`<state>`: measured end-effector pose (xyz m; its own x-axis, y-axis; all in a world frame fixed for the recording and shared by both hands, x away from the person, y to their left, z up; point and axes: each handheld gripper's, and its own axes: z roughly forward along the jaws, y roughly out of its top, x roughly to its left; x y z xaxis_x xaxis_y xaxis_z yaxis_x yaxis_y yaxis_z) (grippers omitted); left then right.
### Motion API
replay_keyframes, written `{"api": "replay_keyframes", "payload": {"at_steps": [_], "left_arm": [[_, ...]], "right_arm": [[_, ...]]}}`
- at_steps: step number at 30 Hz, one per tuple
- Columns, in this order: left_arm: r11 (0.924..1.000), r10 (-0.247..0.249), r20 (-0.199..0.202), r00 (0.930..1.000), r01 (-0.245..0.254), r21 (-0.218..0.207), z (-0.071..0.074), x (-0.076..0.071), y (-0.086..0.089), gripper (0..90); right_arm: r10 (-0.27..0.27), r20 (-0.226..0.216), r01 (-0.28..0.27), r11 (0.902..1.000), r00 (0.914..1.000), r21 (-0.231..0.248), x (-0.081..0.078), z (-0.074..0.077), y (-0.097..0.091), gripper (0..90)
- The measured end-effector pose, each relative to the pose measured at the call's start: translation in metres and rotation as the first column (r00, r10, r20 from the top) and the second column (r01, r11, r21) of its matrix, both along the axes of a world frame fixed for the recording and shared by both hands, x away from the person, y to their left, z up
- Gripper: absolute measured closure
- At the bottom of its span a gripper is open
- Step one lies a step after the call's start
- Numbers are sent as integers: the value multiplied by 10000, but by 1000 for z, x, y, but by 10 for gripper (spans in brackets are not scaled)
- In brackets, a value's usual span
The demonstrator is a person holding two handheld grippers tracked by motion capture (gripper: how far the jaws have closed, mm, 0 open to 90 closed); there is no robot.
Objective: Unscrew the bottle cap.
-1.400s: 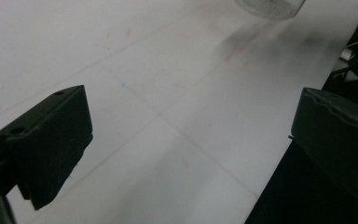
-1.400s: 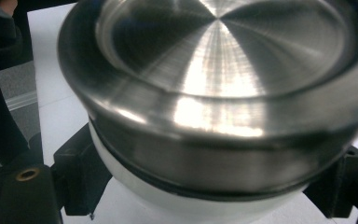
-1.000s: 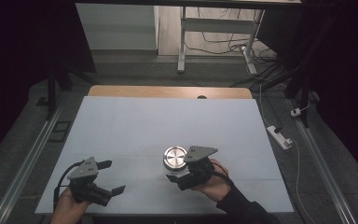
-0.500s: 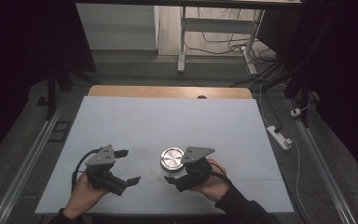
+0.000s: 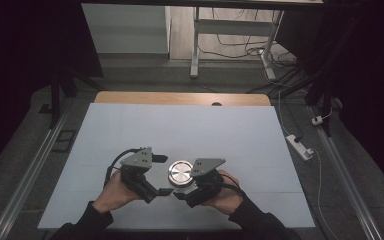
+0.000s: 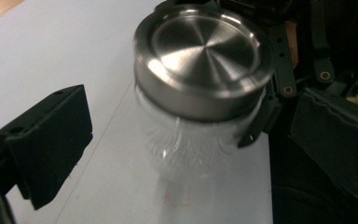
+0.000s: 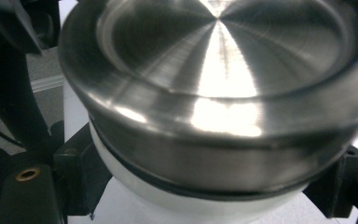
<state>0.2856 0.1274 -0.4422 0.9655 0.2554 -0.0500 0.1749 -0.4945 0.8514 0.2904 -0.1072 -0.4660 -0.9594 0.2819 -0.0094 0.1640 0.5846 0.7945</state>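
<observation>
One jar [image 5: 181, 175] stands near the front edge of the white table [image 5: 180, 130]: a clear, ribbed body, glass or plastic I cannot tell, under a wide brushed-steel lid [image 6: 204, 44]. The lid looks smooth and slippery on top, and the body may be fragile, so I'd judge the safest hold to be low on the body for steadying and around the lid's straight rim for turning.

The right gripper [image 5: 184, 192] is closed on the jar's body just under the lid; in the right gripper view its black jaws sit tight against the white wall on either side. The left gripper [image 5: 164, 175] is beside the jar with its jaws spread wide and nothing between the pads; in the left gripper view one pad [image 6: 46, 140] stands well off the jar while the lid lies in the gap ahead.

Count: one jar, one lid, two grippers, one table. Off the table's right side a white power strip [image 5: 300, 146] lies on the floor.
</observation>
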Motion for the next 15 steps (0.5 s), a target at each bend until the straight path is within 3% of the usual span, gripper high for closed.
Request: {"api": "replay_keyframes", "payload": {"at_steps": [5,9,13,15], "left_arm": [[9975,-682,136,9976,680,172,2,5,-12,6],[9907,-1331,192,9909,1325,314,3,7,-20,56],[9931,-1159,207,9930,1155,192,3,8,-22,181],[9940,-1082,206,9939,1078,178,3,8,-22,186]], "right_arm": [[370,48,-369,9993,9993,-93,-1,0,2,153],[605,30,-604,9981,9982,-129,-2,-1,3,152],[615,22,-615,9979,9981,-179,-3,-1,4,152],[519,65,-518,9985,9986,-175,-3,-1,3,152]]}}
